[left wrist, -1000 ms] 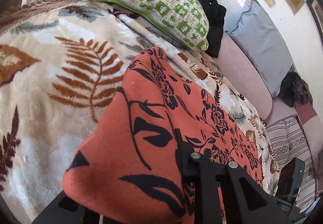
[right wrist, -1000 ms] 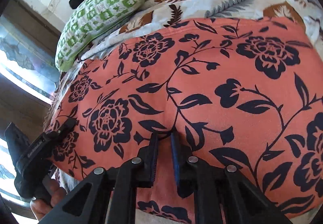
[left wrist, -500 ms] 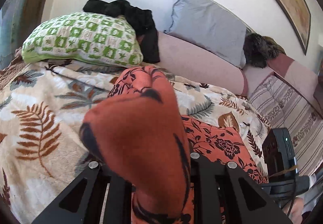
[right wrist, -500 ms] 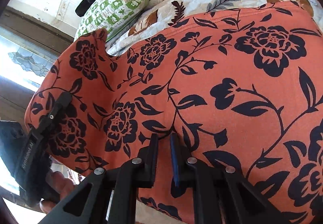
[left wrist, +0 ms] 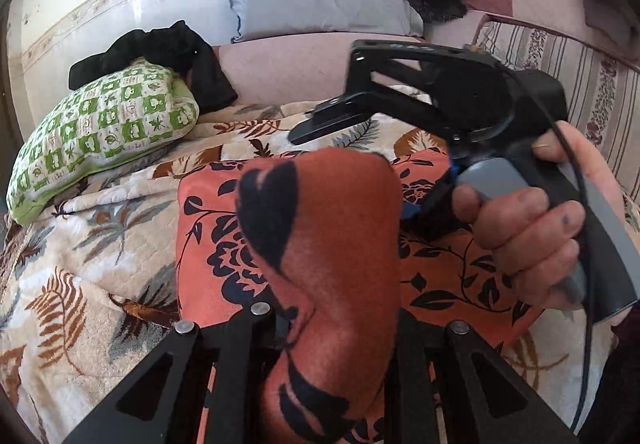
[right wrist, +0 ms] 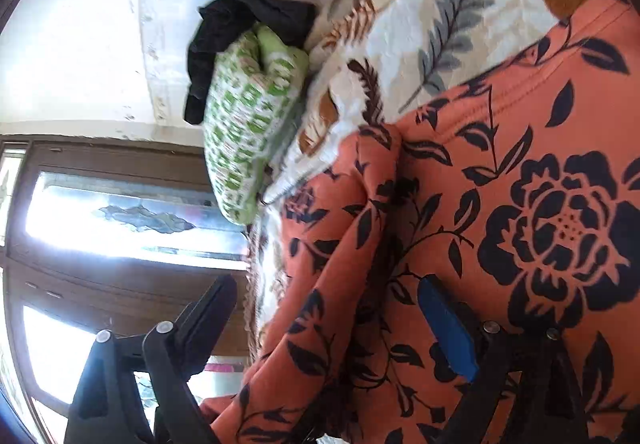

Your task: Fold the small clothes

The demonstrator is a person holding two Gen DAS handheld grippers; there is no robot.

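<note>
Left wrist view: the left tool (left wrist: 328,328) grips a raised bunch of the orange floral garment (left wrist: 320,244), the rest lying flat on the bed (left wrist: 80,284) ahead; the right tool (left wrist: 320,121) hovers beyond it.

Right wrist view: the right tool (right wrist: 332,320) stands wide, holding nothing, the garment's lifted fold (right wrist: 360,228) between its fingers.

The floral garment (left wrist: 440,268) lies on the leaf-print blanket (left wrist: 80,284), a checked pillow (left wrist: 108,131) behind-left with dark clothing (left wrist: 168,47) draped on it.
</note>
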